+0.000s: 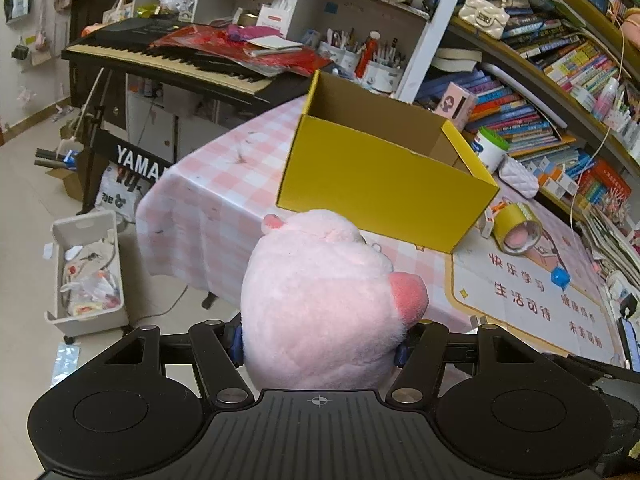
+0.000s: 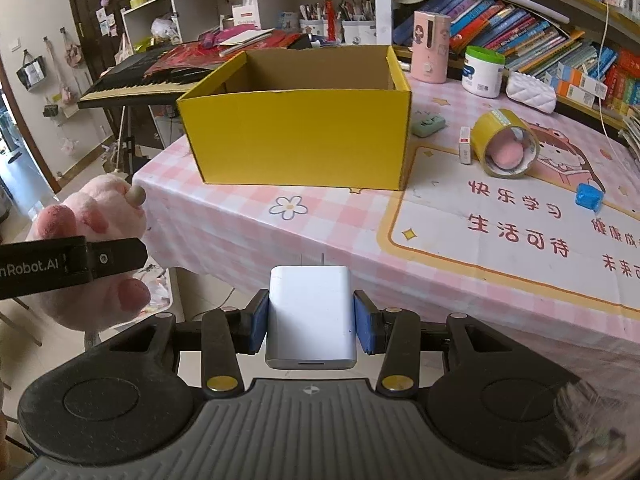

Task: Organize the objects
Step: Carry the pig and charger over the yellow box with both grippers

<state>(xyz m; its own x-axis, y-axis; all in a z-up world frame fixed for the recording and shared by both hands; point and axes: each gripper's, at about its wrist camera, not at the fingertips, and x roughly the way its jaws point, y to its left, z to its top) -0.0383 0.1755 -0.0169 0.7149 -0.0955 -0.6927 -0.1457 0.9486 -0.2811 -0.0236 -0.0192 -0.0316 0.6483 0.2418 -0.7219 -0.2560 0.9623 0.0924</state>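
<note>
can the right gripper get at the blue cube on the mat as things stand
Probably not yet. The right gripper is already shut on a white charger, so its jaws are taken. The path itself looks free: the blue cube sits alone on the mat, right of the yellow box.

Left wrist view: mounted behind the left gripper (image 1: 320, 344), it looks forward and downward from just off the table's corner, close to the yellow box (image 1: 384, 184). Right wrist view: mounted behind the right gripper (image 2: 311, 322), it faces the yellow box (image 2: 300, 136) squarely from the table's (image 2: 340, 240) near edge. Both views share the box, tape roll (image 2: 505, 144), keyboard (image 1: 168, 60) and bookshelves (image 2: 540, 36).
</note>
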